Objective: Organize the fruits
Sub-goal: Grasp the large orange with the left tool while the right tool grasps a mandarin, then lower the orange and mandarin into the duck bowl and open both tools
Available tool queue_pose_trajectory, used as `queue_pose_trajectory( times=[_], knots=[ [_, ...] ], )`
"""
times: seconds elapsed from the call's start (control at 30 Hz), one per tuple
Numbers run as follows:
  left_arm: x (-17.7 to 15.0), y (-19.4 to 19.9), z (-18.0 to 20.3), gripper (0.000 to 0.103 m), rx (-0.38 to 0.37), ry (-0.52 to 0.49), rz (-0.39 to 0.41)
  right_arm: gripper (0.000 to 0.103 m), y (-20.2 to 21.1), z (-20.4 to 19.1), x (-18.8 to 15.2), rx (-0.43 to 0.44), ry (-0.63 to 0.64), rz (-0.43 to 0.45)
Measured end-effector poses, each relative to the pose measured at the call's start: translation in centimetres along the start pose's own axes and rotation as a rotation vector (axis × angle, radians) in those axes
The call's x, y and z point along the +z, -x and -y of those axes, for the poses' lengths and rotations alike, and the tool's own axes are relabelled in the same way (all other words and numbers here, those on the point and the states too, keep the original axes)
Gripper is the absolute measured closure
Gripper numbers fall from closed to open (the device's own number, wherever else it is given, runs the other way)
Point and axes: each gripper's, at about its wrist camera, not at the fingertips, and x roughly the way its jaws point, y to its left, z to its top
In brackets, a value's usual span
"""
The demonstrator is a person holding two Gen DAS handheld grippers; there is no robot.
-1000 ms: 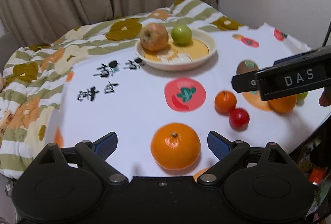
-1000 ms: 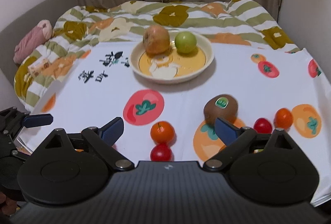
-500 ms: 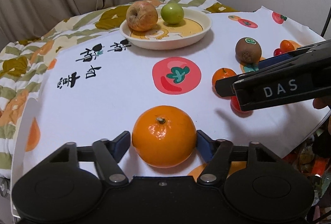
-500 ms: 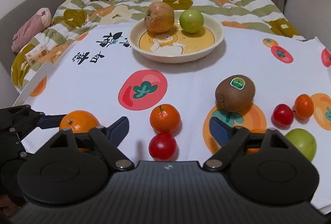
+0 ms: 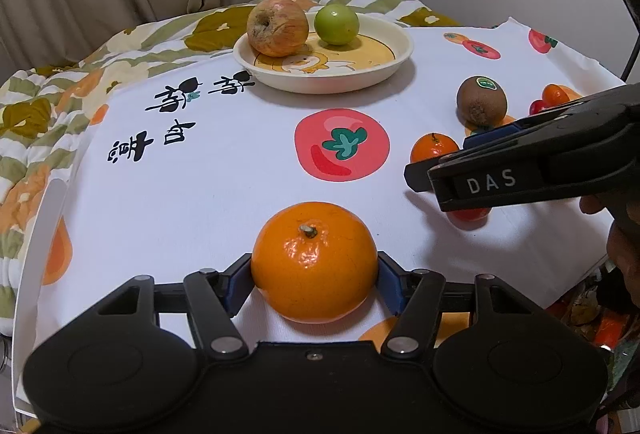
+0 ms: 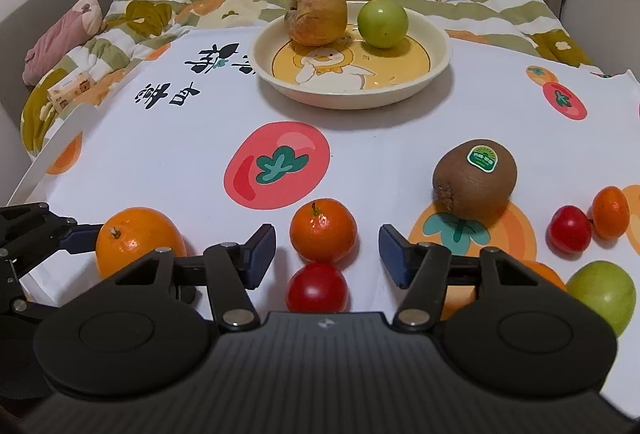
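Since a second ago both tongs came lower and narrowed. From the left wrist: the left tongs (image 5: pixel 315 274) are closing and their blue pads (image 5: pixel 239 284) already press both sides of the big orange (image 5: pixel 316 262), at 6 o'clock on the tabletop (image 5: pixel 224 193). The plate (image 5: pixel 324 55) with an apple (image 5: pixel 277 27) and a green fruit (image 5: pixel 336 24) stands at 12 o'clock.

From the right wrist: the right tongs (image 6: pixel 327 252) are closing but not yet gripping — a small orange (image 6: pixel 323 230) and a red fruit (image 6: pixel 317 288) lie between the pads, apart from them. The kiwi (image 6: pixel 474 182) lies at 3 o'clock.
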Motion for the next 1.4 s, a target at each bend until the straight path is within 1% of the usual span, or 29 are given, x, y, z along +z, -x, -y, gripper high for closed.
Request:
queue_pose_trajectory(
  times=[0.17, 0.23, 0.27, 0.4, 0.63, 0.83, 0.97, 1.13, 1.27, 1.4],
  knots=[
    [0.0, 0.0, -0.5, 0.036, 0.007, 0.013, -0.005, 0.037, -0.6, -0.1, 0.4, -0.003, 0.003, -0.017],
    [-0.1, 0.1, -0.8, 0.036, 0.013, 0.020, -0.008, 0.044, -0.8, -0.2, 0.4, -0.004, 0.004, -0.024],
    [-0.1, 0.1, -1.0, 0.036, 0.015, 0.025, -0.009, 0.050, -0.9, -0.3, 0.4, -0.001, 0.007, -0.030],
    [-0.2, 0.4, -1.7, 0.036, 0.026, 0.042, -0.012, 0.051, -1.0, -0.8, 0.6, -0.019, 0.028, -0.030],
    [-0.1, 1.6, -2.7, 0.036, 0.043, 0.059, -0.001, 0.051, -0.1, -1.5, 1.4, 0.006, 0.010, -0.017],
    [0.8, 3.4, -3.5, 0.036, 0.059, 0.070, 0.020, 0.051, 1.8, -2.9, 2.8, 0.032, 0.011, 0.014],
    [2.0, 5.0, -4.1, 0.036, 0.068, 0.074, 0.038, 0.051, 3.6, -3.3, 4.0, 0.045, 0.001, 0.040],
    [4.5, 7.0, -4.5, 0.036, 0.080, 0.074, 0.075, 0.051, 6.2, -3.0, 5.9, 0.060, -0.011, 0.076],
    [6.8, 7.8, -4.5, 0.036, 0.093, 0.068, 0.103, 0.051, 7.5, -1.8, 7.7, 0.074, -0.011, 0.103],
    [9.3, 7.7, -4.0, 0.036, 0.111, 0.074, 0.124, 0.051, 7.8, 0.0, 9.7, 0.085, 0.003, 0.119]
  ],
)
